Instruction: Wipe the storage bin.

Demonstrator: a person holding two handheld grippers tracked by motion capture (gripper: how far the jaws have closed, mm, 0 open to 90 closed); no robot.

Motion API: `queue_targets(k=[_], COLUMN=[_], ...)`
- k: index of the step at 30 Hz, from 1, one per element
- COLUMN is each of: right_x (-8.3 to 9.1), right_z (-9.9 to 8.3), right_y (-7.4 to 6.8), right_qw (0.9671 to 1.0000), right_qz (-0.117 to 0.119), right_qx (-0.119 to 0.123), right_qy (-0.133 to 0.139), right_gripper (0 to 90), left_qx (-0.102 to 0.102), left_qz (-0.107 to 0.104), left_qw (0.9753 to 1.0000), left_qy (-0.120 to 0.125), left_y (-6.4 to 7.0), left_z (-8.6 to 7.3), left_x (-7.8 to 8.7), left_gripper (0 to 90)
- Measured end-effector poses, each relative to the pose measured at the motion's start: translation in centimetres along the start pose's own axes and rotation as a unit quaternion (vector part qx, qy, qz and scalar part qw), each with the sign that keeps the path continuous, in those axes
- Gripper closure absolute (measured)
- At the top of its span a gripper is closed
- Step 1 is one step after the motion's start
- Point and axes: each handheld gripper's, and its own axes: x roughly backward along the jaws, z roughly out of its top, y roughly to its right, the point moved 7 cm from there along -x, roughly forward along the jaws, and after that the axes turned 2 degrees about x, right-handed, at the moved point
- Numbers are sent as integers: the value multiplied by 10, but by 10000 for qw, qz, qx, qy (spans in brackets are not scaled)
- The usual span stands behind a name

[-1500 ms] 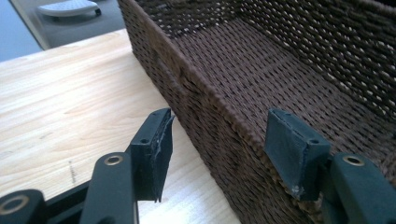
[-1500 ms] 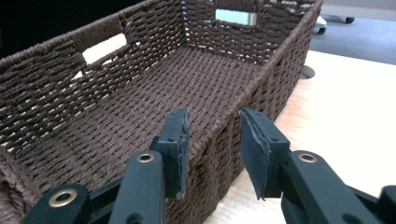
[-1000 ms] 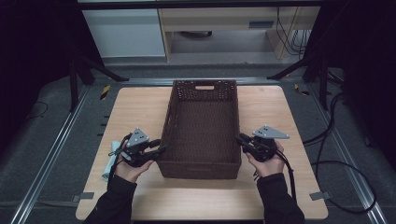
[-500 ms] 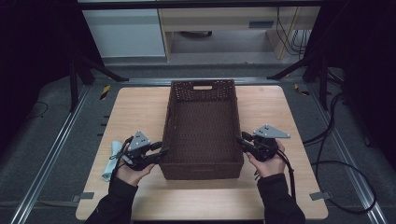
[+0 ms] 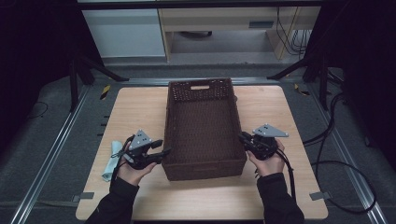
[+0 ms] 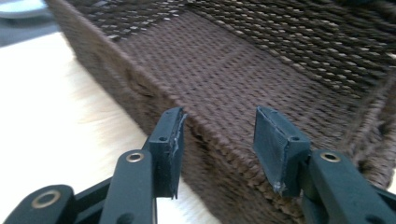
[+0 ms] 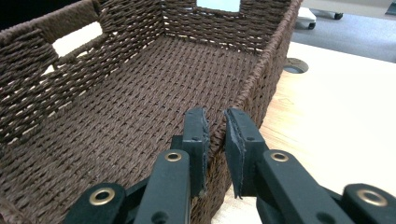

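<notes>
High view: both hands low at the basket, right hand-held gripper clamping its rim, left hand-held gripper wide astride it

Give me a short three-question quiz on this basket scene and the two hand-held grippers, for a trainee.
1. True or false: the woven basket holds nothing.
2. The left hand-held gripper and right hand-held gripper each straddle a basket wall. Whose jaws are wide apart? A) left B) right
3. What lies on the table beside the left hand-held gripper, away from the basket?
Key: 1 true; 2 A; 3 a pale folded cloth.
</notes>
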Motion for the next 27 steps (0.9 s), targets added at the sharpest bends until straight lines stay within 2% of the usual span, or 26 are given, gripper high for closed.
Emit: queue_targets(k=[1,3,5,8,11,14,16,19,21,23,25,27], right_x=[0,2,5,12,16,15,13,10,8,7,10,15], right_z=[0,1,3,-1,-5,-10,-10,-8,-7,-6,-5,-3], right_y=[0,0,0,-4,-5,-3,-2,2,7,11,12,10], right_qw=[10000,10000,10000,10000,9999,9998,9999,9999,9998,9997,9996,9998], right_qz=[-17,-63,-20,28,22,14,25,-47,-119,-182,-238,-192], right_qx=[17,64,38,61,112,122,76,91,97,102,105,65], right_qy=[-6,1,58,-3,-23,-136,-90,-109,-93,-103,-94,-41], right_gripper=[765,723,698,674,683,738,749,762,768,746,721,711], left_qx=[-72,-63,-16,-32,-58,-171,-173,-219,-217,-215,-295,-340], left_qz=[63,67,16,-53,-93,-113,-157,-72,-111,-208,-196,-175], left_qw=[10000,10000,10000,10000,9999,9998,9997,9997,9996,9994,9992,9990], left_qy=[-7,4,20,11,9,-22,23,128,135,168,193,244], left_y=[1,2,4,8,12,13,13,11,12,14,16,16], left_z=[0,0,-1,-2,-2,0,2,6,6,5,5,7], left_x=[0,1,2,3,3,3,4,3,0,-2,-2,0], left_gripper=[528,538,549,541,531,522,513,447,440,445,449,443])
